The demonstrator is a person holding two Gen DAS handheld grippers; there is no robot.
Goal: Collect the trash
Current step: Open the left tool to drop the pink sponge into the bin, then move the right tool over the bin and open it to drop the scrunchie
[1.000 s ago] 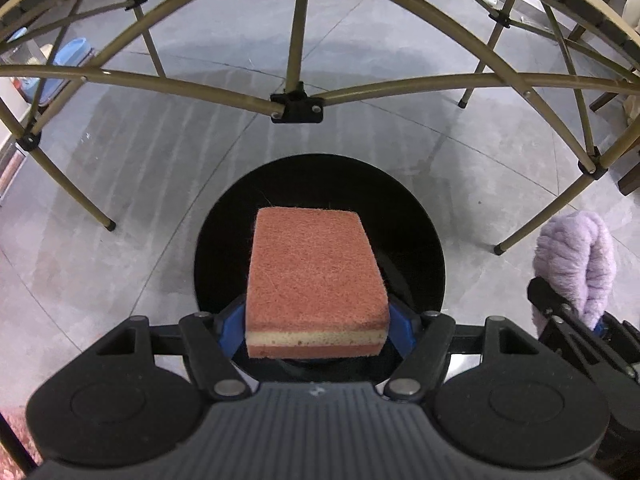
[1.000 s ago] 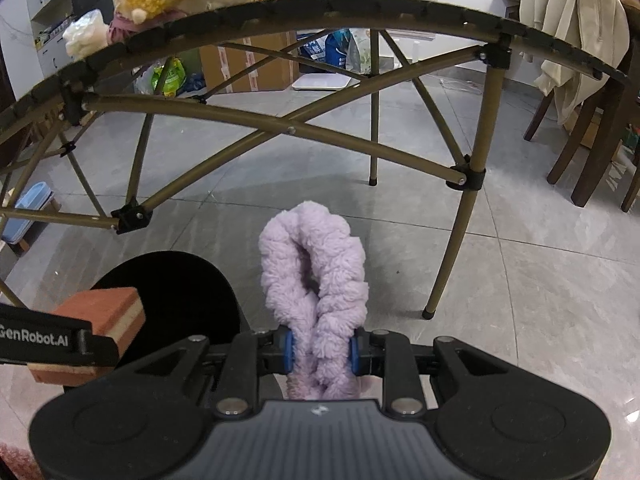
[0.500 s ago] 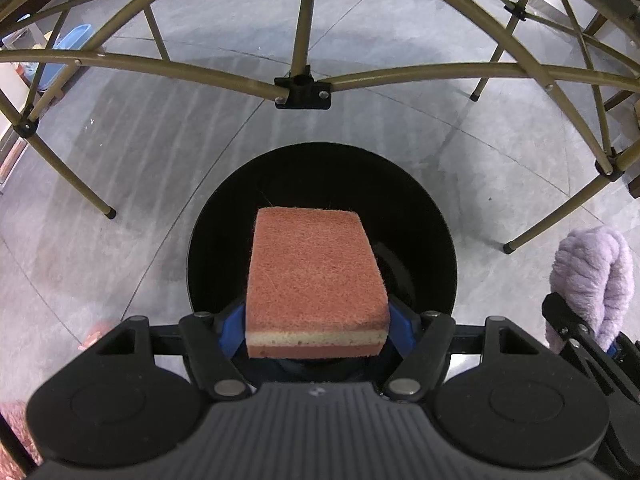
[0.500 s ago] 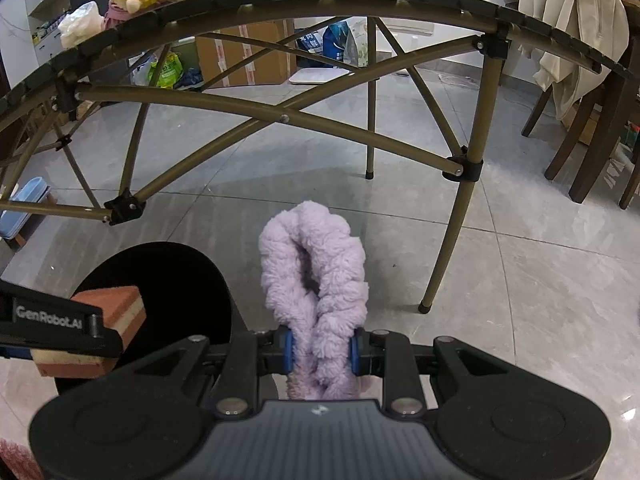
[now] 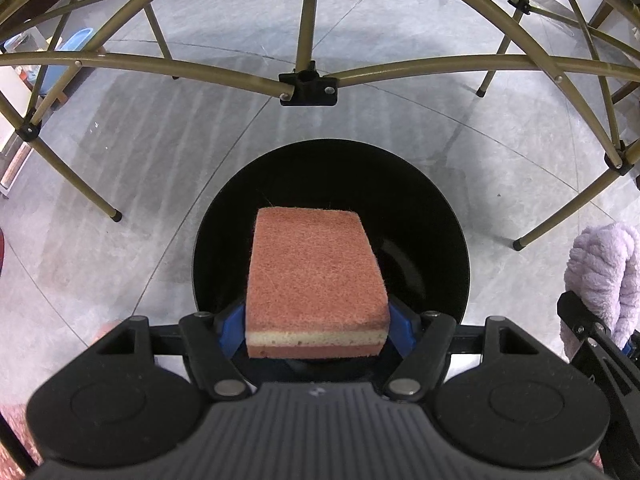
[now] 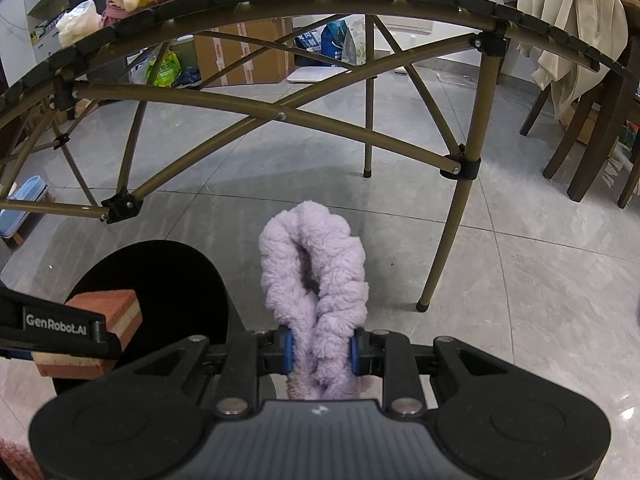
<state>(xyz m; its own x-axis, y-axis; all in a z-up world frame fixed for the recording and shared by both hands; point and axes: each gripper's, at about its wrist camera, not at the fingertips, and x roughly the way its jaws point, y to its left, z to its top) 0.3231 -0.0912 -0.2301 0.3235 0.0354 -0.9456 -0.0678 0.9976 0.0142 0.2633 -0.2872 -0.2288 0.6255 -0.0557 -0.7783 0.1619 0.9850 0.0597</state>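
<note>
Below, a black round bin [image 5: 424, 216] was seen under the left gripper [image 5: 316, 330], whose jaws were pinched on an orange sponge [image 5: 316, 276]. The sponge was held over the bin's open mouth, nearer its close rim, with dark room showing beyond the far edge of the sponge and to its right. Grey tiled floor [image 5: 160, 152] lay open around the bin on the left and far sides, bounded by the tan folding-table legs [image 5: 304, 20] and their cross-braces beyond it.

Further right, a lilac fluffy scrunchie [image 6: 314, 280] was gripped between the blue pads [image 6: 286, 352] of the right gripper [image 6: 320, 354], its loop standing up past the fingertips. It was held just to the right of the bin's rim [image 6: 216, 276], over bare floor. A table leg [image 6: 452, 216] stood close on the right, and dark wooden chairs [image 6: 588, 132] were set well apart beyond it.

Compared with a second earlier, the bin was seen larger and more fully beneath the sponge in the left wrist view, and both grips were unchanged.
</note>
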